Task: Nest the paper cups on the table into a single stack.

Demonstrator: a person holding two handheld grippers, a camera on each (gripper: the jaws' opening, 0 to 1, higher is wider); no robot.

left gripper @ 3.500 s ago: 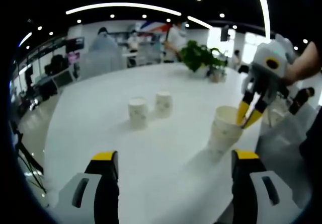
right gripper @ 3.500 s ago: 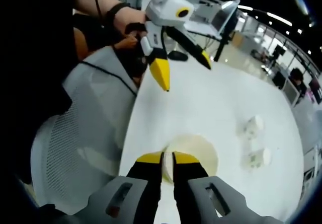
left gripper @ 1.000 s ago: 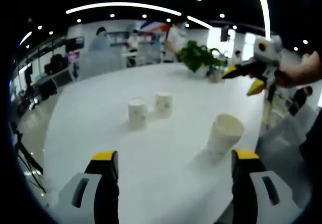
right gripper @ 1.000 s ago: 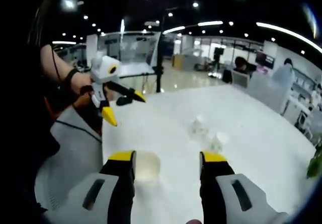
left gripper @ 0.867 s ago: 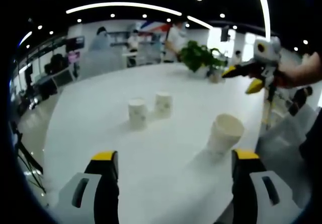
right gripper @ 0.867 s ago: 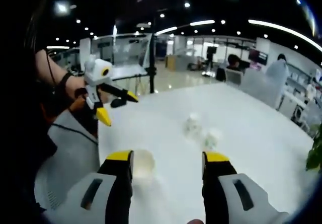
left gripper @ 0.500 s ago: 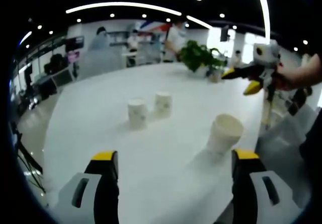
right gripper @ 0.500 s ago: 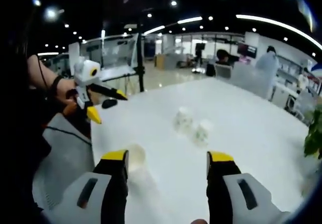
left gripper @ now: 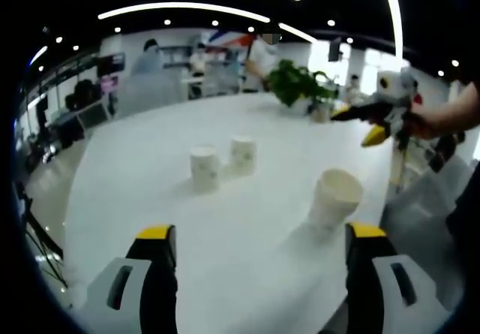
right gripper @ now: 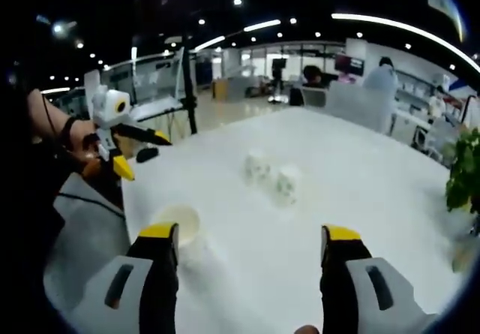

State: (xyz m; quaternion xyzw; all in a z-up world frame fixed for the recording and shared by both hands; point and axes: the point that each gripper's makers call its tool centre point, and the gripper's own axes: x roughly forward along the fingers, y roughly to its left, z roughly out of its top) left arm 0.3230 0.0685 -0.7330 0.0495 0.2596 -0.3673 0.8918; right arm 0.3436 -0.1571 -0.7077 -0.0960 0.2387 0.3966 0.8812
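Note:
An upright stack of white paper cups (left gripper: 335,197) stands near the table's right edge in the left gripper view; in the right gripper view this cup stack (right gripper: 178,225) sits by my right gripper's left jaw. Two single cups, upside down, stand mid-table: one cup (left gripper: 204,169) (right gripper: 286,183) and its neighbour (left gripper: 244,155) (right gripper: 257,167). My left gripper (left gripper: 260,233) (right gripper: 146,157) is open, empty, low over the near edge. My right gripper (right gripper: 250,233) (left gripper: 354,126) is open, empty, held above and beyond the stack.
The white table (left gripper: 150,199) is broad and round-edged. A potted plant (left gripper: 296,82) (right gripper: 465,173) stands at its far side. A grey mesh chair (right gripper: 82,251) sits by the table edge under the left gripper. People and desks are in the background.
My right gripper, shut on the stack's rim 3.5 s ago, has opened, let go and lifted away, and keeps swinging toward the table's middle. The left gripper has stayed still.

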